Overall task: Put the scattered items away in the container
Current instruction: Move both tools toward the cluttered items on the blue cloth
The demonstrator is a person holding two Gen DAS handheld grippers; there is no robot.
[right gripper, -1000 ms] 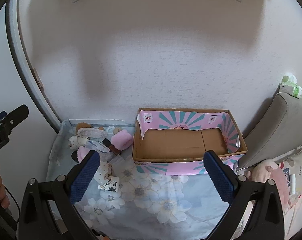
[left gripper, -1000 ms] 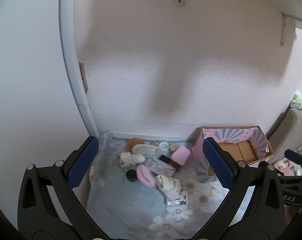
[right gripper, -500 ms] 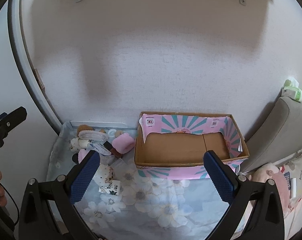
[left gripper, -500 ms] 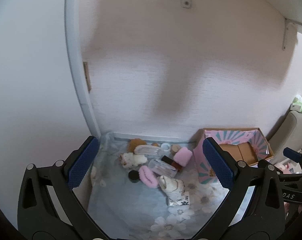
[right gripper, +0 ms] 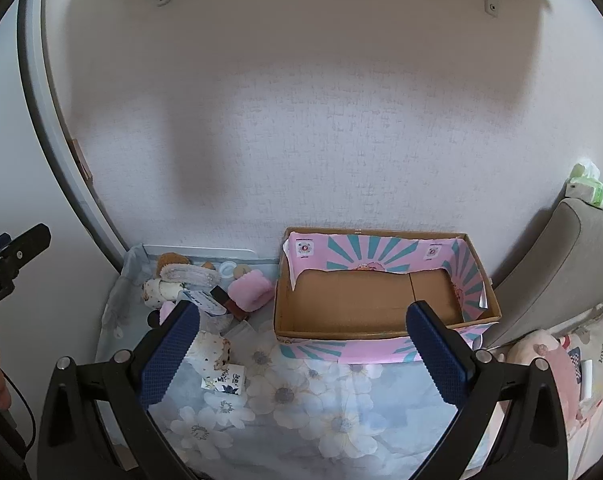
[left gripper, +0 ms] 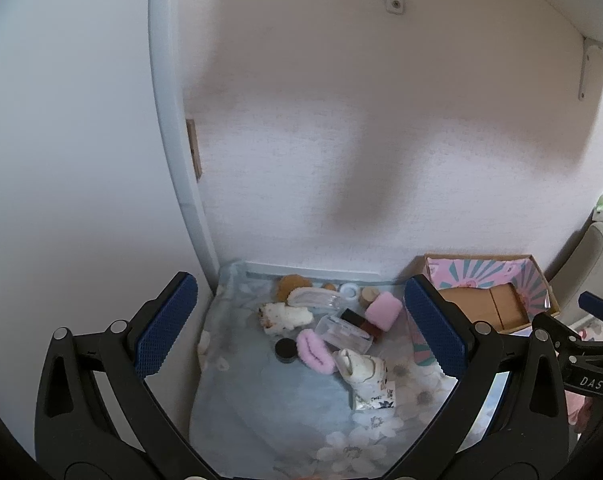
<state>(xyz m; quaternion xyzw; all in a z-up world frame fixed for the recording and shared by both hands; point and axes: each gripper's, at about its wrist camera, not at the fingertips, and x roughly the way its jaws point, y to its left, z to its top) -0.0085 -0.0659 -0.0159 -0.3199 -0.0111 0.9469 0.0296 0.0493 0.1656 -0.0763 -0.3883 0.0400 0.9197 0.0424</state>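
Beside the empty box (right gripper: 381, 304), small clutter (left gripper: 325, 320) crowds the flowered cloth (right gripper: 301, 396) by the wall; left gripper (left gripper: 301, 330) and right gripper (right gripper: 303, 346) hover, both spread wide, holding nothing.

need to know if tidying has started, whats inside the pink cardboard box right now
Nothing shows inside the pink cardboard box: only its bare brown floor. The right gripper's finger covers the near right corner, and the front wall hides a strip of floor behind it.
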